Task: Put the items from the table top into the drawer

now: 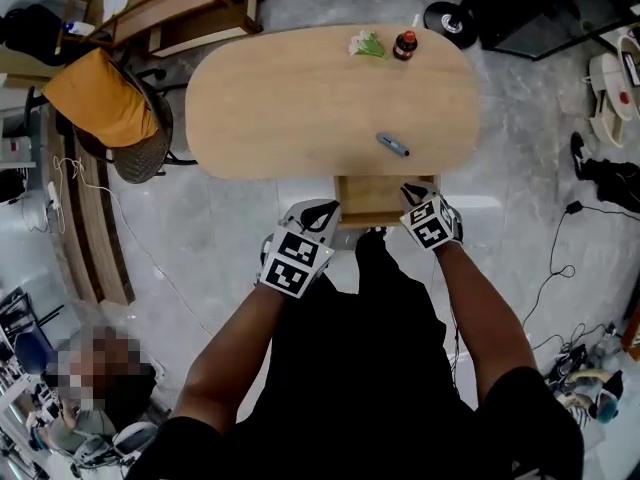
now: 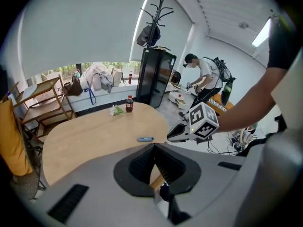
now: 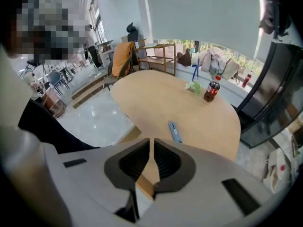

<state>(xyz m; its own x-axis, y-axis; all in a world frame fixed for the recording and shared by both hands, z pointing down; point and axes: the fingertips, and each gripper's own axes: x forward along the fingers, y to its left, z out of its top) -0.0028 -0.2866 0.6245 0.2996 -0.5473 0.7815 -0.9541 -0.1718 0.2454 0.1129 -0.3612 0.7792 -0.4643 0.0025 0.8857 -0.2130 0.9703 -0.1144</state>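
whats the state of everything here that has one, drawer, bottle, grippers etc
drawer: pulled out, nothing visible inside
bottle: upright, red cap on, standing on the table
blue pen-like item: lying flat on the table
green and white item: lying beside the bottle
left gripper: jaws together, empty
right gripper: jaws together, empty

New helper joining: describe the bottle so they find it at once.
Look at the oval wooden table. At its far edge, right of centre, a small bottle stands beside a green-and-white bundle. It alone is upright, dark with a red cap.
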